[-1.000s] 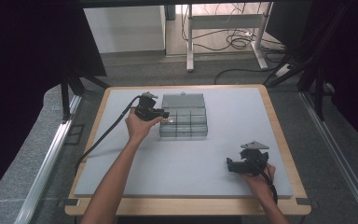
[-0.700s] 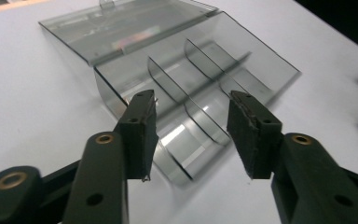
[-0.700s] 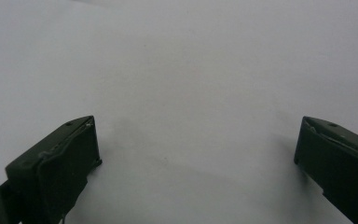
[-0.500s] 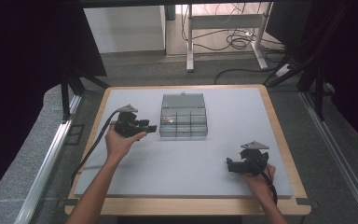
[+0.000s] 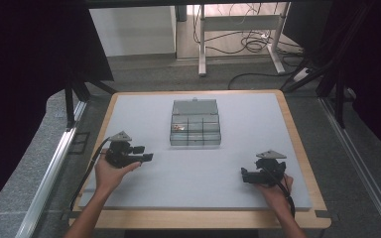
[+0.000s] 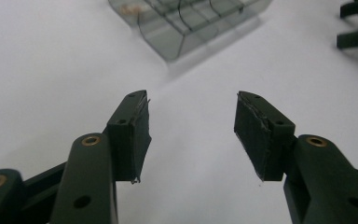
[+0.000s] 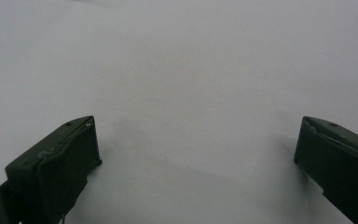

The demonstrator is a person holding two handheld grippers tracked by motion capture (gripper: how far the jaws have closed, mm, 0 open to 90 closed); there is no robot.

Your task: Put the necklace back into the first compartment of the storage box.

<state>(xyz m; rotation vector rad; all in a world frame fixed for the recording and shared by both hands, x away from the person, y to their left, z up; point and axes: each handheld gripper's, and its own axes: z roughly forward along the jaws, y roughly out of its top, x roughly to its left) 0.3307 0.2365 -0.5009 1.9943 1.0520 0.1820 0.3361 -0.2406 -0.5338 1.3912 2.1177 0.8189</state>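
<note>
- Left gripper [image 5: 146,153]: black jaws parted, nothing between them, low over the grey table mat [image 5: 188,178] at the near-left. In the left gripper view [image 6: 191,135] the jaws aim up toward the box.
- Right gripper [image 5: 244,175]: jaws wide apart and empty, parked near the front-right of the mat; the right gripper view [image 7: 196,154] has bare mat ahead.
- Clear smoky plastic compartment box [image 5: 195,126] sits mid-table toward the far side, lid up at the back, well apart from both grippers. Small pale-orange item [image 5: 178,127] lies in a left compartment; can't tell what it is.
- Looks like a rest pose with the box next in line for either hand.
- For a good approach: come in level and square to a side wall, jaws spread past the wall thickness.
- Thin plastic box is light and will likely skid on the mat, so brace it with the other gripper first.
</note>
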